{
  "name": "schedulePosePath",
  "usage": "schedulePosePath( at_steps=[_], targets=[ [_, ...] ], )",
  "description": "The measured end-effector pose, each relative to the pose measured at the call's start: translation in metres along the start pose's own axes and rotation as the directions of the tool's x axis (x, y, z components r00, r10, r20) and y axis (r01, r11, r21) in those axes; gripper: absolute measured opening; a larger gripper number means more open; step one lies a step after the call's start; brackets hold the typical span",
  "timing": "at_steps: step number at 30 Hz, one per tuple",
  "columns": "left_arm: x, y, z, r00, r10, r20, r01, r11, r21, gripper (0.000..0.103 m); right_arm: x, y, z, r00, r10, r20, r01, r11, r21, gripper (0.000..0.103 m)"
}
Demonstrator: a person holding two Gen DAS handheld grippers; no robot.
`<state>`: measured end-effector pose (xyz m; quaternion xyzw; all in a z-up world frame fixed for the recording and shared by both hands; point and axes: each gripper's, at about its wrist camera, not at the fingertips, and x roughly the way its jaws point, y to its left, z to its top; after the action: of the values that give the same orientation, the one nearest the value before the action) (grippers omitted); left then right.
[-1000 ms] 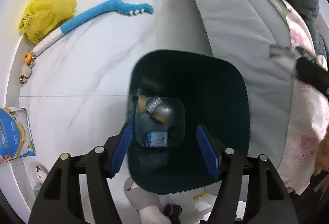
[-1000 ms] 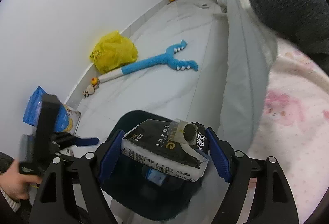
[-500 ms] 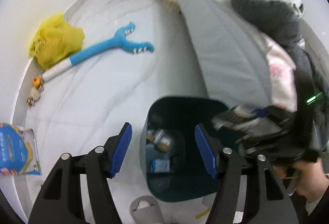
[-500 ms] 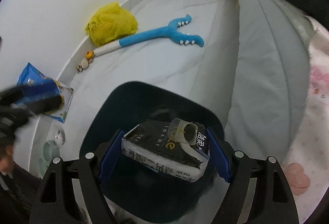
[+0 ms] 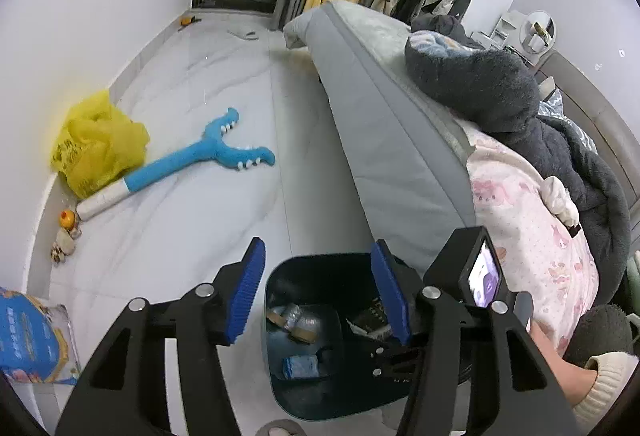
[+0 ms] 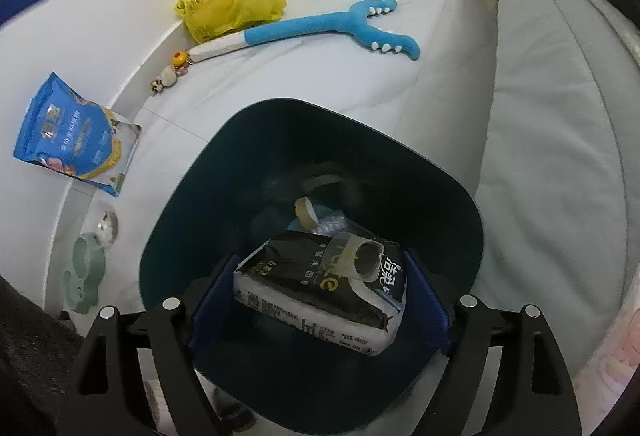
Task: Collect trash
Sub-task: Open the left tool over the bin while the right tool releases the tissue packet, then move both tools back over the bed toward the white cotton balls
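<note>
Over the mouth of the dark bin [image 6: 460,196], the right gripper [image 6: 320,292] clamps a black tissue pack [image 6: 316,296] by its two short ends. The pack looks light, soft and slippery, so a grip across the ends suits it. Its print is partly legible: a yellow "e" and Chinese characters. The left gripper [image 5: 320,296] hangs wide and empty.

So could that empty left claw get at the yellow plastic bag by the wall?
Probably yes. The left gripper is open and holds nothing, and the floor towards the yellow bag looks bare; only the blue toy lies beside it. It would need carrying well forward.
</note>
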<state>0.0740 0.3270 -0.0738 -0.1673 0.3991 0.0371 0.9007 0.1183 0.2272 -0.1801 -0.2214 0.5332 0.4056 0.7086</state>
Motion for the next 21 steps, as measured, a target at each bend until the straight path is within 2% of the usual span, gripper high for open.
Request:
schedulePosePath(
  at_steps=[5, 10, 16, 21],
  targets=[
    [-0.009, -0.009, 0.008, 0.999, -0.020, 0.037, 0.019, 0.999, 0.029, 0.057, -0.006, 0.000, 0.000, 1.000, -0.017, 0.000, 0.017, 1.000, 0.007, 0.088],
    [-0.018, -0.024, 0.017, 0.996, -0.046, 0.070, 0.042, 0.998, 0.051, 0.057, -0.020, 0.002, -0.001, 0.999, -0.034, 0.018, 0.034, 0.999, -0.009, 0.089],
    [-0.026, -0.046, 0.025, 0.993, -0.061, 0.097, 0.052, 0.994, 0.094, 0.057, -0.058, -0.001, -0.002, 0.995, -0.025, 0.098, 0.027, 0.999, -0.019, 0.089],
    [-0.031, -0.071, 0.032, 0.990, -0.082, 0.111, 0.068, 0.990, 0.123, 0.057, -0.098, -0.010, -0.004, 0.980, -0.007, 0.200, 0.010, 1.000, -0.013, 0.089]
  ],
)
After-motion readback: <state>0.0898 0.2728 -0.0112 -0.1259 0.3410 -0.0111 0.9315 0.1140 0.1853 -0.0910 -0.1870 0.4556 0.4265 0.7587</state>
